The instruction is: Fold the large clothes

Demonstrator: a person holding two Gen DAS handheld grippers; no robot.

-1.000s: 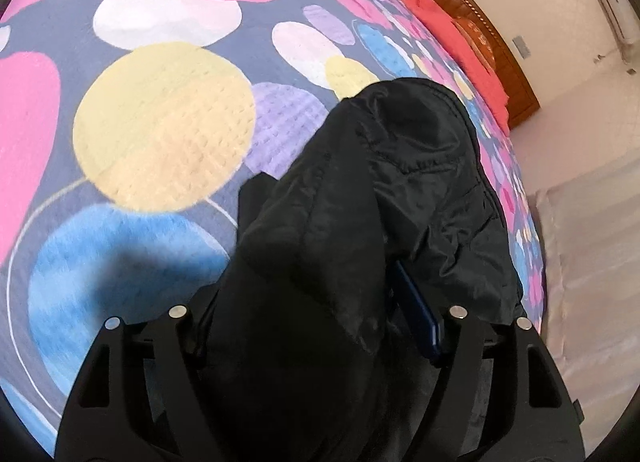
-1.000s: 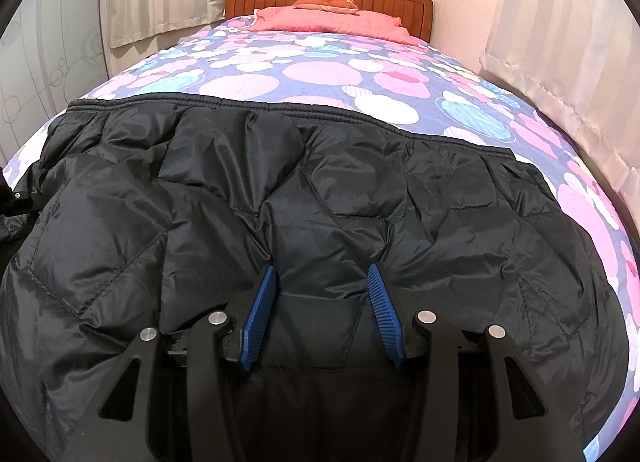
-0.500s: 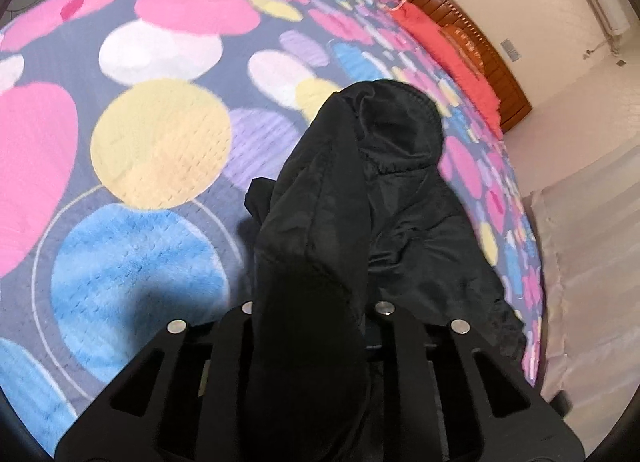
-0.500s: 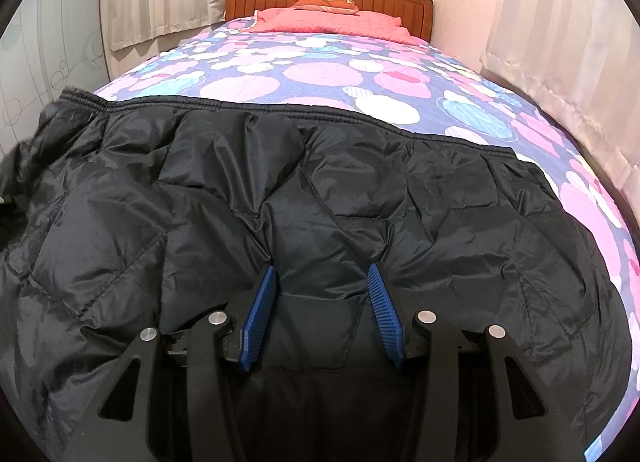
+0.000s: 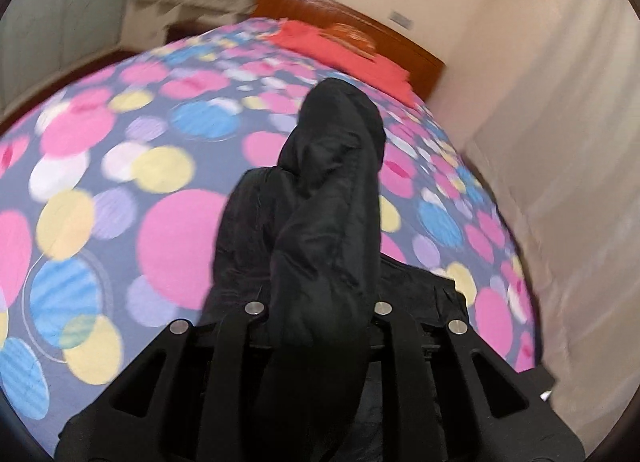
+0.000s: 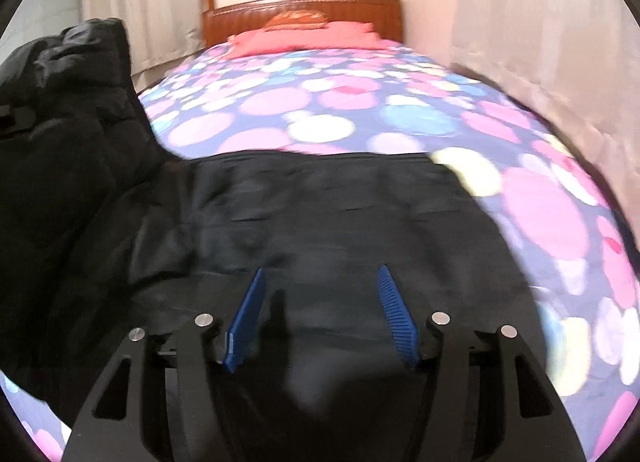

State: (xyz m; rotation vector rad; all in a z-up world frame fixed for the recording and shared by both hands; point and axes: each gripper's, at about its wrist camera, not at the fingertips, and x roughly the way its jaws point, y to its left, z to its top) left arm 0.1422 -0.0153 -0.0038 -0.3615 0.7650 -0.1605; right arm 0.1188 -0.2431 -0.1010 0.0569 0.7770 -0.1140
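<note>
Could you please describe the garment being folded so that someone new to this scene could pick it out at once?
Start at the wide bed with the dotted quilt of pink, blue and yellow circles and the wooden headboard at its far end. Across the near end lies a black quilted puffer jacket, one side lifted by the left gripper. It is the only dark, plain thing on that bright bedding.

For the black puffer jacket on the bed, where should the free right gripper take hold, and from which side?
Grip the far straight edge of the black puffer jacket, coming from above and the near side. That edge lies flat and exposed on the spotted bedspread. The right gripper, whose jaws have just been opening, holds nothing; the left gripper is shut on the raised side.
</note>
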